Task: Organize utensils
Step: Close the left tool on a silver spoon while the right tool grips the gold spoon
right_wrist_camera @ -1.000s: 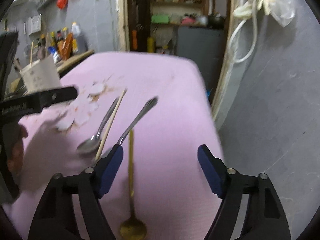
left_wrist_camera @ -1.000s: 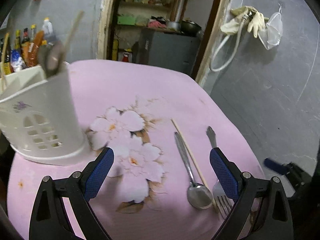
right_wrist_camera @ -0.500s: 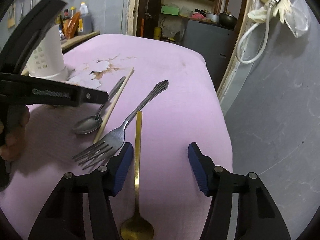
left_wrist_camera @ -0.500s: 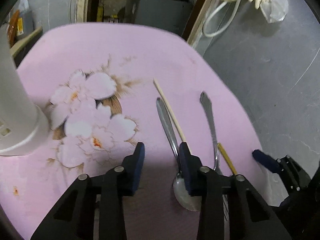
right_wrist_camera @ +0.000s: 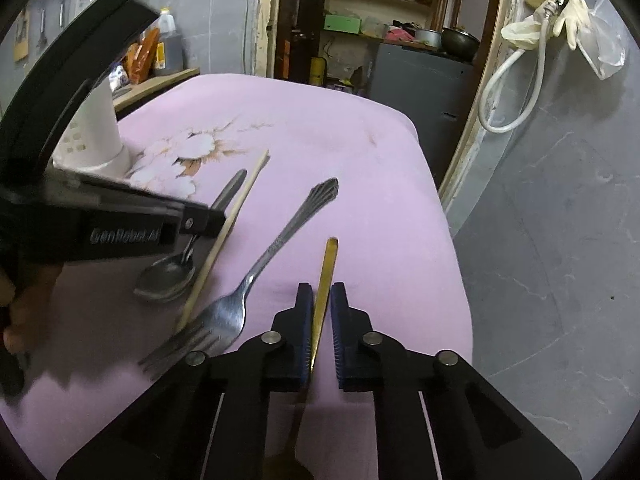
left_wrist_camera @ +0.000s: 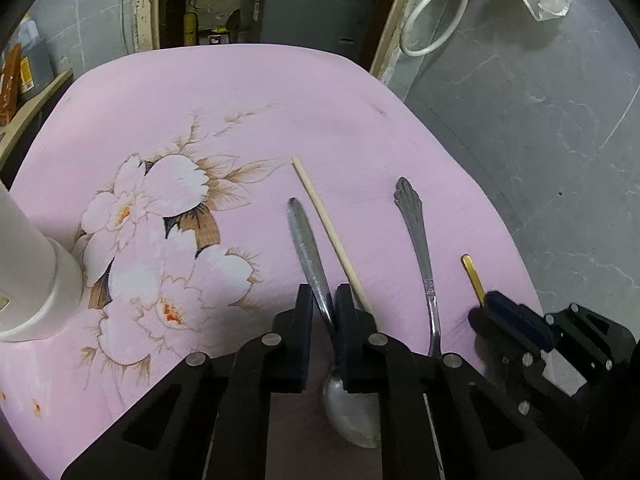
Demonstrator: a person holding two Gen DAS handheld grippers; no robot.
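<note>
Pink floral cloth (left_wrist_camera: 320, 92); left tongs (left_wrist_camera: 323, 308) closing around steel spoon (left_wrist_camera: 308, 248), chopstick (left_wrist_camera: 328, 228) alongside; right tongs (right_wrist_camera: 320, 304) clamping gold spoon (right_wrist_camera: 326, 276).

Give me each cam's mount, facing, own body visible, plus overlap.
Left wrist: on the left gripper, angled down at the table; its jaws are closing around the silver spoon; right gripper at the right.
Right wrist: on the right gripper, angled down; shut on the gold spoon; left gripper and a hand at the left.
Shared: fork, chopstick, both spoons, white holder.
</note>
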